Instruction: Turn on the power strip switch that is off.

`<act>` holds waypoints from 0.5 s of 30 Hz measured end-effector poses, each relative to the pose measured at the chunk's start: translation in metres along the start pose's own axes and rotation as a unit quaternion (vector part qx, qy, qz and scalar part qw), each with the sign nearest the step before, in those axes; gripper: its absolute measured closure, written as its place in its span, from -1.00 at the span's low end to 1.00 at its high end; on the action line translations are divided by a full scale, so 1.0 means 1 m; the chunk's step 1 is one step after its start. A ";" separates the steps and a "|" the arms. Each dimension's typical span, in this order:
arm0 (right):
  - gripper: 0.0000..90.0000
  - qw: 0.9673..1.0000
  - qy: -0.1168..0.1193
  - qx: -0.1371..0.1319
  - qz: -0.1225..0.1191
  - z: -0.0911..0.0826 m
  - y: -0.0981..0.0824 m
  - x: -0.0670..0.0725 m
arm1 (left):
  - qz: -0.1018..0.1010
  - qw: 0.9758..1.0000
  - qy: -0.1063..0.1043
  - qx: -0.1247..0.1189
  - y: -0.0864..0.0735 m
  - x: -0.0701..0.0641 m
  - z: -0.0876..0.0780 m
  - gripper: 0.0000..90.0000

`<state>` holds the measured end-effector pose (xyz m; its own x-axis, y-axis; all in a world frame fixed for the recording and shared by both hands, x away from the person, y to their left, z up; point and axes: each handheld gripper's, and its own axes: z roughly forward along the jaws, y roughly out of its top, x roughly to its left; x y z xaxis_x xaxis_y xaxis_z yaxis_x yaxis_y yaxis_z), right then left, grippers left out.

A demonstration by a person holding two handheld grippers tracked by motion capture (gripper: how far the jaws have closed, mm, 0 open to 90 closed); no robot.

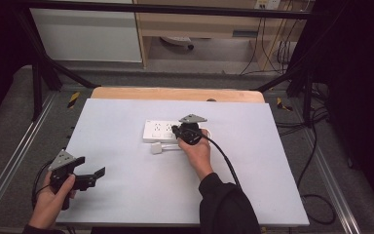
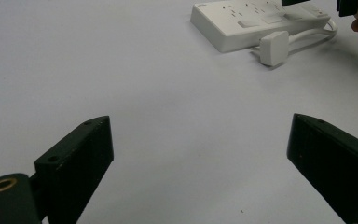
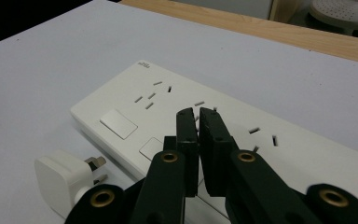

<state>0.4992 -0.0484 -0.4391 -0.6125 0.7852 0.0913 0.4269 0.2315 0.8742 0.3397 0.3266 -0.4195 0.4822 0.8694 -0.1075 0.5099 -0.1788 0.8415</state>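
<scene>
Right gripper [image 3: 198, 122]: we see it clenched, jaws together on nothing, tips poised over the power strip [image 3: 242, 140] near a switch; the strip lies mid-table
Plug [image 3: 58, 182]: lies loose just beside the strip
Left gripper [image 2: 200, 154]: released, jaws wide, well apart from the strip
Risk: we reckon a slanted push skids the strip, or the tips slip onto the wrong switch; nothing braces it

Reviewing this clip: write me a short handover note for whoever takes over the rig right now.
Right gripper: fingers shut with nothing between them, tips poised over the white power strip, above its sockets and near a rocker switch.
Left gripper: open, idle over the near-left of the table.
White plug lies loose on the table beside the strip's near edge, pins free.
Done: nothing plugged in.
Left: probably press the switch or pick up the plug and insert it.
</scene>
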 end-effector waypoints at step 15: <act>1.00 1.000 0.009 0.003 -0.009 0.007 -0.004 0.007 | -0.001 1.000 0.000 -0.001 0.000 0.000 0.000 -0.84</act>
<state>0.4976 -0.0399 -0.4455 -0.6319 0.7706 0.0836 0.4199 0.2496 0.8725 0.3396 0.3271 -0.4194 0.4819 0.8694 -0.1087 0.5092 -0.1770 0.8422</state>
